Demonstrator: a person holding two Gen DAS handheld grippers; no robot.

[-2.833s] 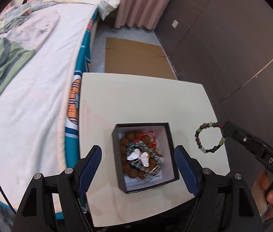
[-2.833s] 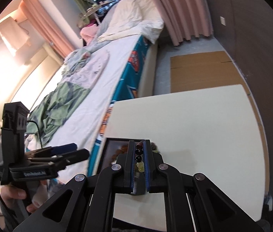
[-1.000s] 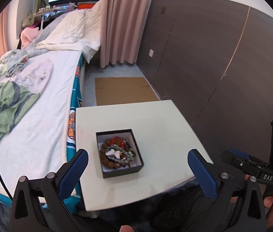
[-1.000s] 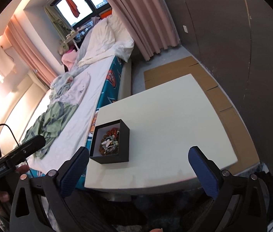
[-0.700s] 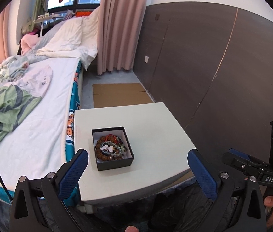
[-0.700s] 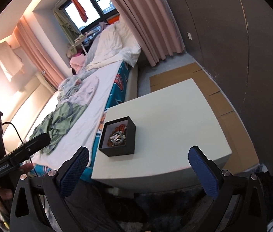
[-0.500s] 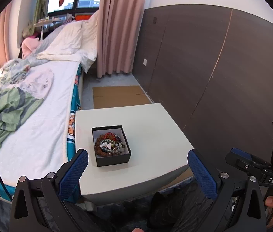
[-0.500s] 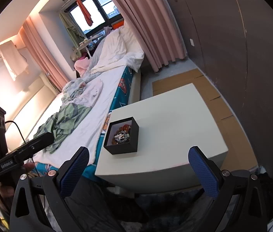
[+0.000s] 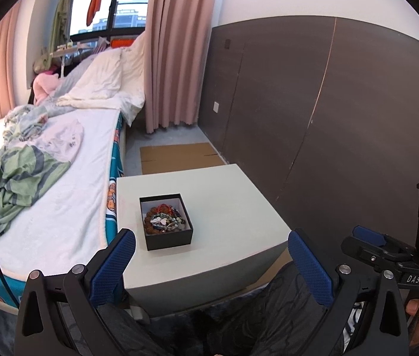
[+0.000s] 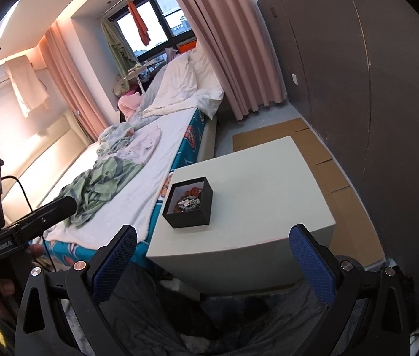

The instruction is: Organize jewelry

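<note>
A black square box (image 9: 166, 222) with a white lining stands on the white table (image 9: 224, 195), near its left edge. It holds a heap of bead bracelets (image 9: 163, 222). The box also shows in the right wrist view (image 10: 190, 198). My left gripper (image 9: 212, 267) is open and empty, well back from the table's near edge. My right gripper (image 10: 213, 267) is open and empty too, also back from the table. The right gripper shows at the right of the left wrist view (image 9: 387, 252), and the left gripper at the left of the right wrist view (image 10: 31, 225).
A bed (image 9: 61, 195) with white sheet and crumpled clothes runs along the table's left side. A dark panelled wall (image 9: 342, 118) stands close on the right. Flattened cardboard (image 9: 179, 154) lies on the floor beyond the table. Dark cloth (image 9: 239, 326) lies below the grippers.
The right gripper held a bead bracelet beside the box 2.8 s ago; now it is open and empty. Both grippers have drawn back and up from the table.
</note>
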